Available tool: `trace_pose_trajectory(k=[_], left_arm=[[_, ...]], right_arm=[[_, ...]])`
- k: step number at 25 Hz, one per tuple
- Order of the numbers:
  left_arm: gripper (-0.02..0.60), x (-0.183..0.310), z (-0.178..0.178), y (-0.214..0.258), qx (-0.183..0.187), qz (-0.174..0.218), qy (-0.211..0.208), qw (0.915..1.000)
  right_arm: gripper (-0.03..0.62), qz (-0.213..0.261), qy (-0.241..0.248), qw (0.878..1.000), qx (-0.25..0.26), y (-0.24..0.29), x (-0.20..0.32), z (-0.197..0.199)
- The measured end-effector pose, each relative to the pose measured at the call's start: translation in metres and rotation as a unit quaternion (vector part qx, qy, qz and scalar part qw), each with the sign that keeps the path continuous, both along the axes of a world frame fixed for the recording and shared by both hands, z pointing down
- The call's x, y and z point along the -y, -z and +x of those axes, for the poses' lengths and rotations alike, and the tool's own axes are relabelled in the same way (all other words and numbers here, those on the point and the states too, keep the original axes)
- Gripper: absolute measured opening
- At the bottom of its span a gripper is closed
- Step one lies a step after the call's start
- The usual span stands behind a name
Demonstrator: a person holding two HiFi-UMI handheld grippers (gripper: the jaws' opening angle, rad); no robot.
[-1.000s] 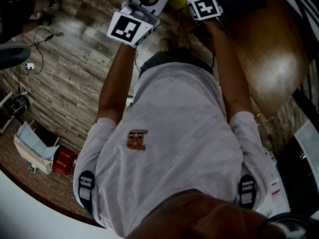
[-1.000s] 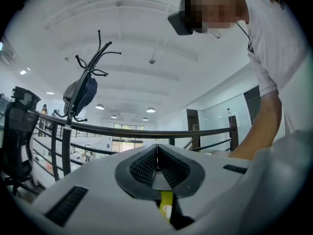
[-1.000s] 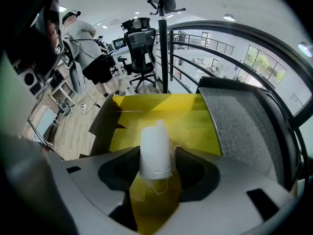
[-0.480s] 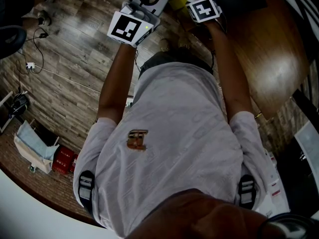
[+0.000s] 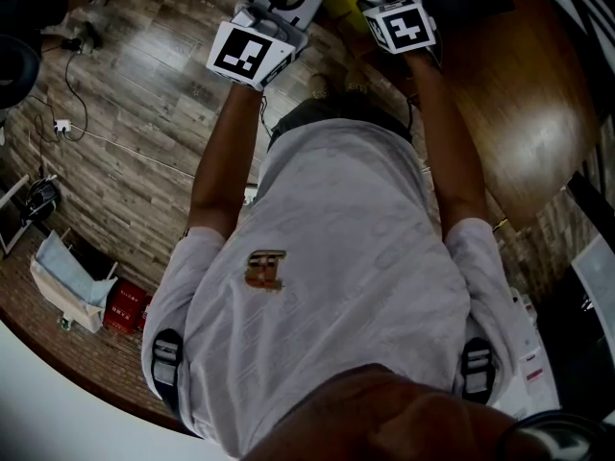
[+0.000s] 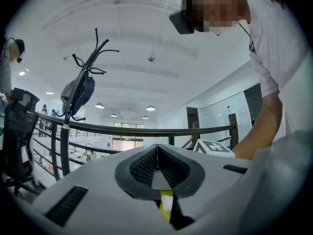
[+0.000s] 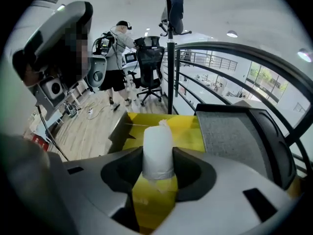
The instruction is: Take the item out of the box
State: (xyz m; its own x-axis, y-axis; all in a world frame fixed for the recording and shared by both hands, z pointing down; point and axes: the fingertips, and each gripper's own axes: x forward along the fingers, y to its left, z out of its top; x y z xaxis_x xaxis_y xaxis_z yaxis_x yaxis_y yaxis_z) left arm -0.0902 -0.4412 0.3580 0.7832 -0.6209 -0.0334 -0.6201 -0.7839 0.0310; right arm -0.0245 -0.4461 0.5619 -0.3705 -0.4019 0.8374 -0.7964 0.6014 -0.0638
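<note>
The white roll is gripped upright between the fingers of the right gripper, which have just been closing on it. It is held over the open yellow box. A dark flap is raised at the box's left side, and a grey panel lies just beside the box on the right. Behind the box a railing is seen. Further off are an office chair, a coat stand and a standing person on the wooden floor.

The fingers of the left gripper are closed together, tips touching, with nothing pinched at the tips. A strip of yellow is seen through the gap beneath them. From the head view both grippers are seen side by side, near a round wooden counter.
</note>
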Motion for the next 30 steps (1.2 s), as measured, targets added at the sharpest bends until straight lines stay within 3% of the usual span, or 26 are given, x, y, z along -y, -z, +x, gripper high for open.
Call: trace_pose_trajectory(k=[8, 16, 30], left_arm=[[0.020, 0.001, 0.016, 0.004, -0.001, 0.011, -0.004, 0.9999], [0.020, -0.003, 0.033, 0.015, 0.006, 0.003, 0.000, 1.0000], [0.020, -0.022, 0.057, 0.038, 0.003, 0.023, 0.000, 0.9997]], right_arm=[[0.198, 0.057, 0.012, 0.997, 0.051, 0.052, 0.002, 0.002], [0.198, 0.118, 0.016, 0.986, 0.118, 0.116, -0.002, 0.011], [0.198, 0.231, 0.035, 0.944, 0.232, 0.209, -0.021, 0.025]])
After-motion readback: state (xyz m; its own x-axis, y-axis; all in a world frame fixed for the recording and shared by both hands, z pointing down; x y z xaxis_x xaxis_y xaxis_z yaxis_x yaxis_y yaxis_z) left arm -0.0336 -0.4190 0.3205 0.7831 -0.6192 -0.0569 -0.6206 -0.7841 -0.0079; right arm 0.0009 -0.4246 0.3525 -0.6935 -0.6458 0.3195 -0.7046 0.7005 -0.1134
